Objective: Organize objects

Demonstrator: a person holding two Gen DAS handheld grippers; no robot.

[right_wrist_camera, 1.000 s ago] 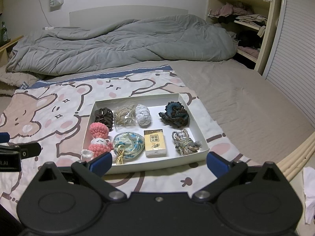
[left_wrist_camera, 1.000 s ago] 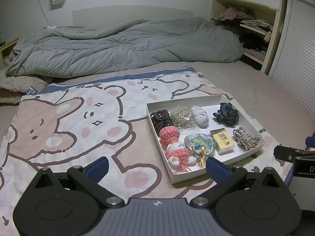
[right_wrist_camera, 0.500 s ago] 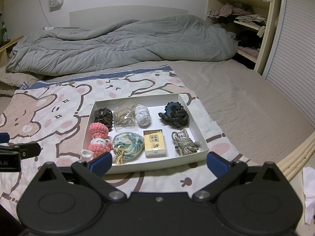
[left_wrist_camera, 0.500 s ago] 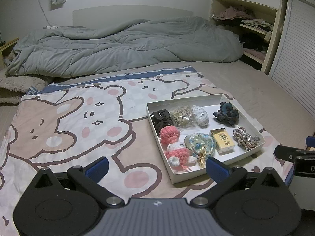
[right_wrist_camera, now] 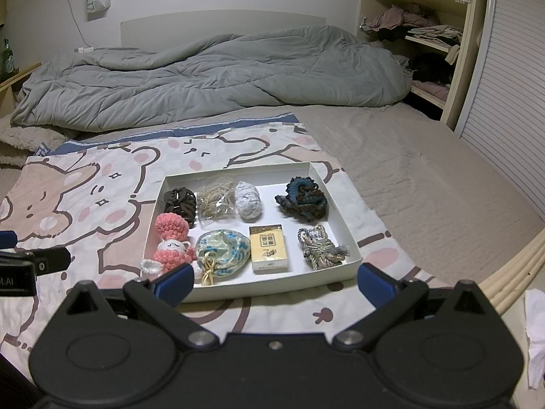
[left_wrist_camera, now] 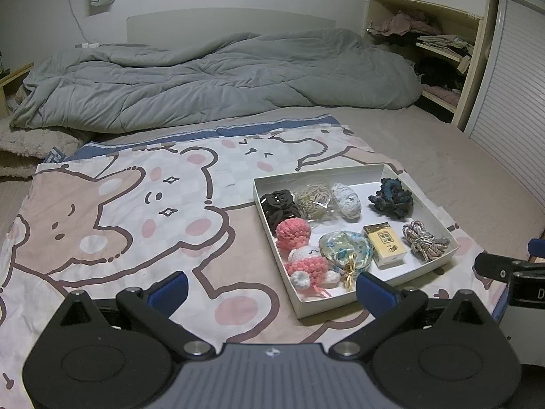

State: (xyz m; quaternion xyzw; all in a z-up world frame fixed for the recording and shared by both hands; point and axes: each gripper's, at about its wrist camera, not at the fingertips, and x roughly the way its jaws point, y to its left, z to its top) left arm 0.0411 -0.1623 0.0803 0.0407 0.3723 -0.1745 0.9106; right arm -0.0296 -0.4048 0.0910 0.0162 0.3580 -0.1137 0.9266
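A shallow white box sits on a bear-print sheet on the bed. It holds a pink crochet doll, a black hair tie, a bag of rubber bands, a white yarn ball, a dark blue crochet piece, a blue patterned pouch, a yellow packet and a coiled cord. My left gripper is open and empty, near the box's left front corner. My right gripper is open and empty, just before the box's front edge.
A rumpled grey duvet lies across the back of the bed. Shelves with clothes and a slatted door stand at the right. The bear-print sheet spreads left of the box. A white tissue lies at far right.
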